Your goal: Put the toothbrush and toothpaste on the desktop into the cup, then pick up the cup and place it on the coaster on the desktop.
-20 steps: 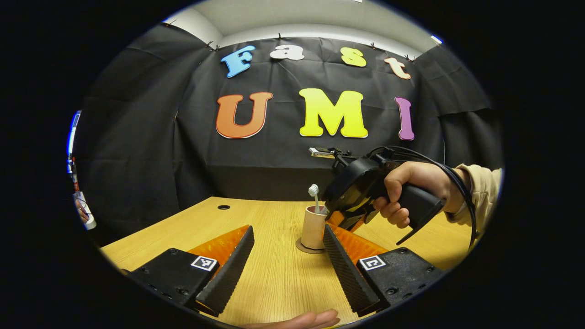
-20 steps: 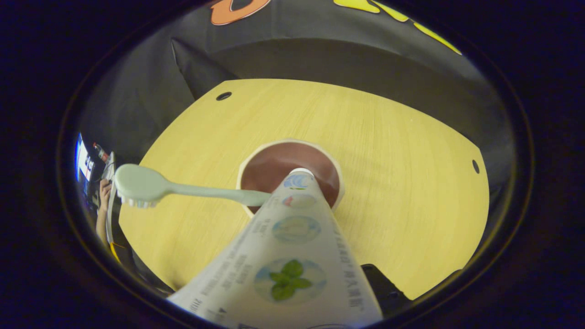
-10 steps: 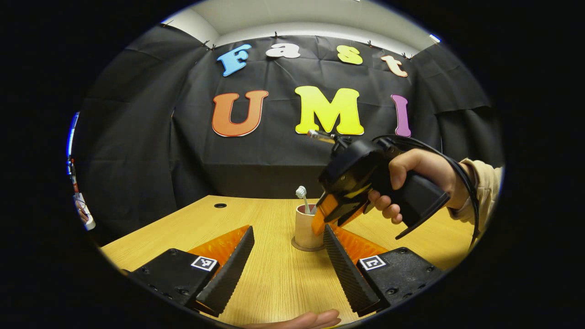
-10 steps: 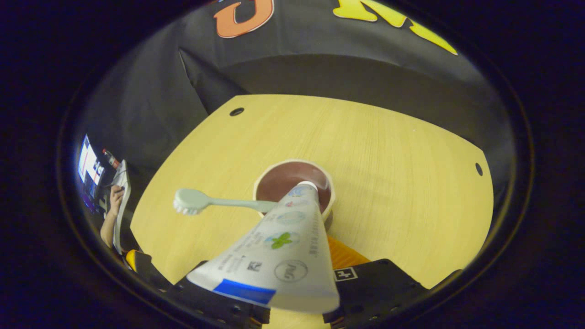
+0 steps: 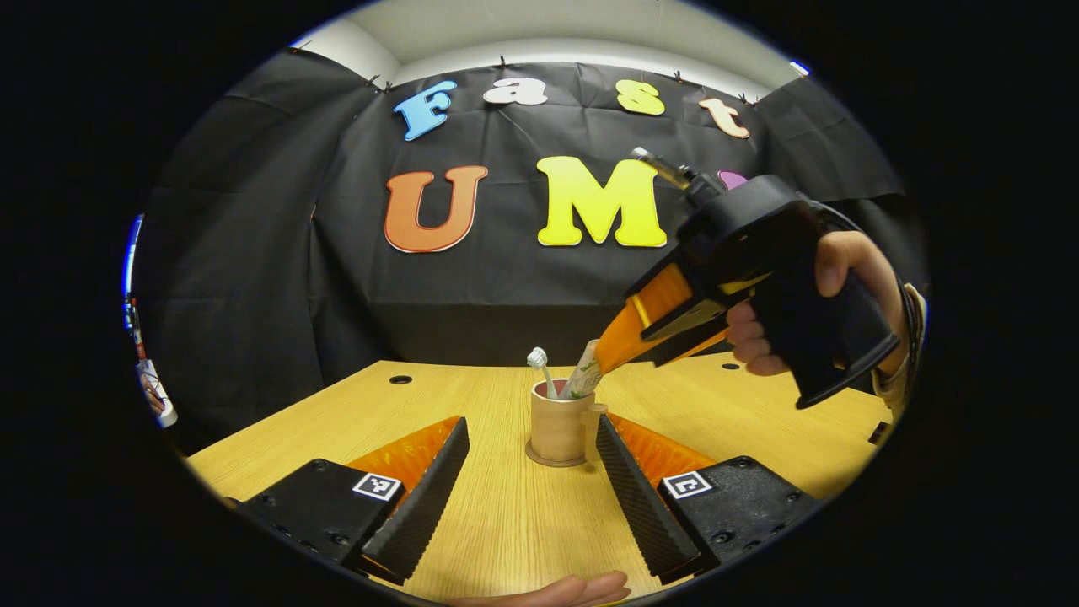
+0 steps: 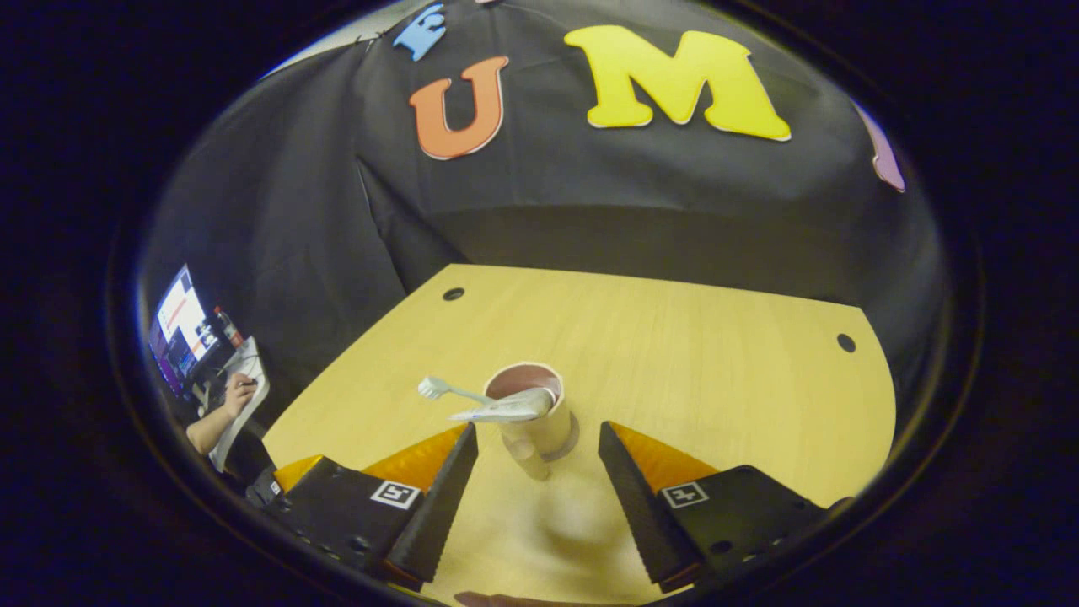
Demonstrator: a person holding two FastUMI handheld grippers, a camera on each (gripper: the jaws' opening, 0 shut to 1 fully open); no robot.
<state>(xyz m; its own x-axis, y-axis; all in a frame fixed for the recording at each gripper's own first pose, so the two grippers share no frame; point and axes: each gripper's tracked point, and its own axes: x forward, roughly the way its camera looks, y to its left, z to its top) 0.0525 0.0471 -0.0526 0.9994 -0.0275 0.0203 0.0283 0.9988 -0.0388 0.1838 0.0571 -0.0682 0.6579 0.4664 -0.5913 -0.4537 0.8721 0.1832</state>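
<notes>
Toothbrush (image 5: pixel 538 364) and toothpaste (image 5: pixel 583 377) stand in cup (image 5: pixel 558 428) on coaster (image 5: pixel 552 460). Both tongs, left (image 5: pixel 529 480) and right (image 6: pixel 538 480), gape empty. I judge: retreat wide, avoid nudging cup.

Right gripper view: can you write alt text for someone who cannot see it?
A tan ceramic cup stands on the light wooden desktop, holding a pale green toothbrush and a white toothpaste tube that lean out to the left. The right gripper is in the foreground, jaws open and empty, just short of the cup.
</notes>
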